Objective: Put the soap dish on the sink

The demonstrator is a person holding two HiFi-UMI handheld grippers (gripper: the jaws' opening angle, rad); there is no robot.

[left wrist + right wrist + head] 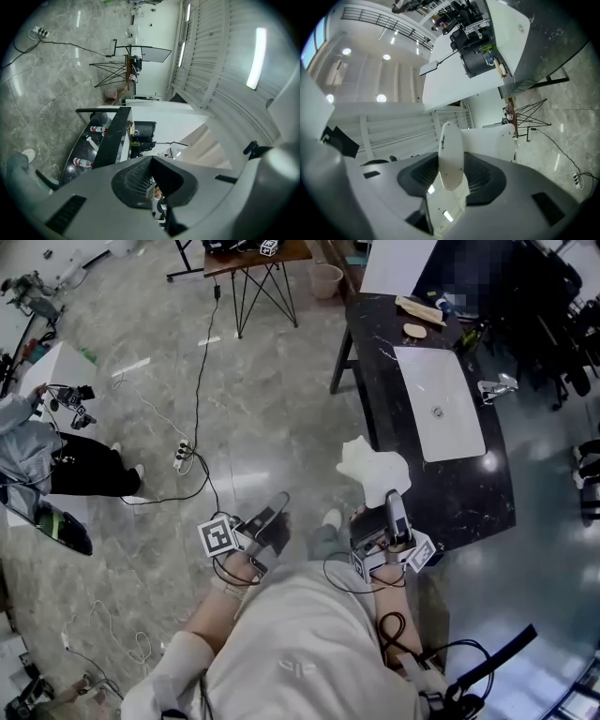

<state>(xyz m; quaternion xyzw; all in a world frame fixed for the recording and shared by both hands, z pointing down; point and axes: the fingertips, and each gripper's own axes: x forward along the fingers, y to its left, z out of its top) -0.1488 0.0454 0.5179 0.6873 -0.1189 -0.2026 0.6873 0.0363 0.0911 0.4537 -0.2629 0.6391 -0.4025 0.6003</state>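
Observation:
My right gripper [395,506] is shut on a white soap dish [373,468], held in the air near the front left corner of the black counter [469,493]. In the right gripper view the dish's rim [451,154] stands pinched between the jaws. The white sink basin [439,401] is set into the counter farther away, with a chrome tap [497,387] on its right. My left gripper [272,517] hangs over the floor to the left, jaws together with nothing in them; the left gripper view shows its pads [140,180] meeting.
A bar of soap [415,331] and a wooden tray [419,308] lie on the counter beyond the sink. A power strip [183,456] with cables lies on the marble floor. A seated person [56,465] is at the left. A folding table [253,259] and a bin [325,279] stand far off.

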